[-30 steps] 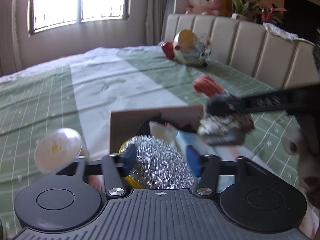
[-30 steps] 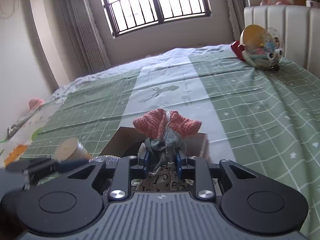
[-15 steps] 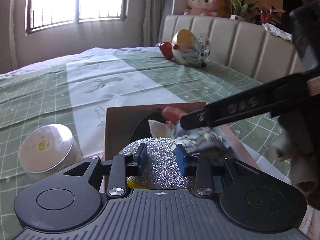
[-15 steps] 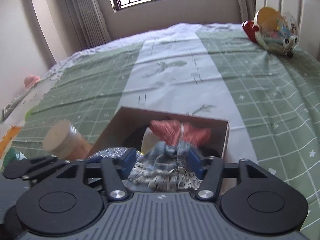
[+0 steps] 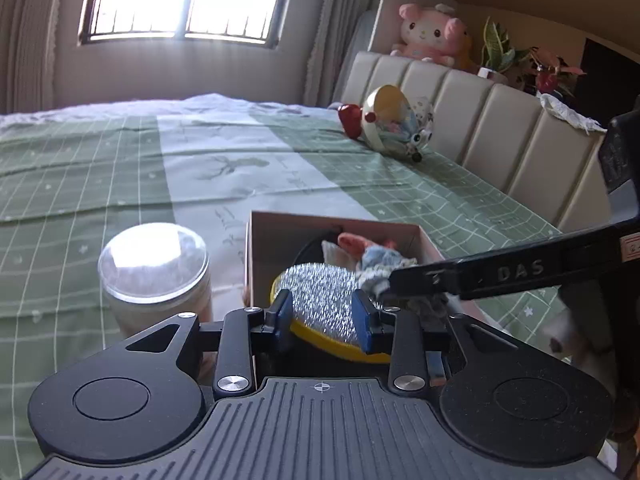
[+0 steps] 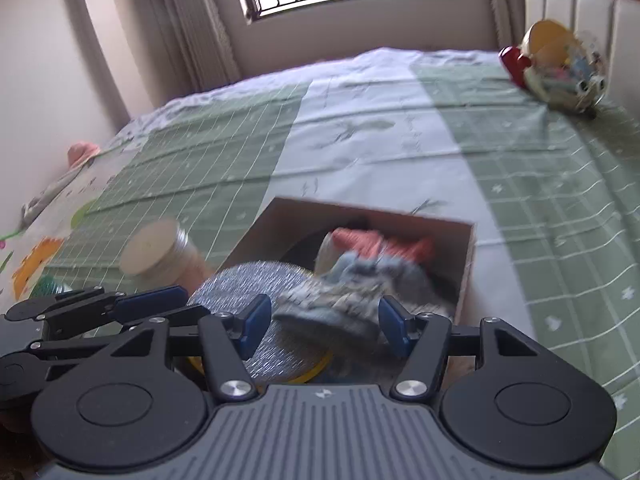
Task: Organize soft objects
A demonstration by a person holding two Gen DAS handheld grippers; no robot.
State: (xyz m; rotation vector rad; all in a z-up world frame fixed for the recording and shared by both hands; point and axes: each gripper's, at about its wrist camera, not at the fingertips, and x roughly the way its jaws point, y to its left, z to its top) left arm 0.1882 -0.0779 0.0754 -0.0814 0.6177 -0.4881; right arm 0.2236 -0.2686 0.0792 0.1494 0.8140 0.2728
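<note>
We see a big bed [image 5: 120, 168] with a green checked cover. Far off by the headboard lies a round toy [image 5: 390, 122] with a red bit on it.

On the bed sits a brown cardboard box [image 6: 466, 264]. Just beside the box, on its left, stands a jar [image 5: 154, 276] with a clear lid.

Inside the box lies a shiny silver pad [image 5: 320, 298] with a yellow edge. It is round and leans up at the near end of the box. Next to it, on the right side of the box, lies a soft cloth doll [image 6: 360, 276]. The doll has an orange woolly top, a blue middle and a patterned bottom. Its orange end points to the far wall of the box.

Our right claw [image 6: 325, 326] hangs over the near end of the box. Its jaws have just been opening. They now stand wide on both sides of the doll's patterned end. The doll lies between them, but the blue pads do not press on it, so the claw holds nothing.

Our left claw [image 5: 323, 316] hangs at the near left of the box. Its jaws have just been closing and are partly open. The silver pad shows between the blue fingers [image 5: 285, 312]. We cannot tell if they pinch it.
</note>
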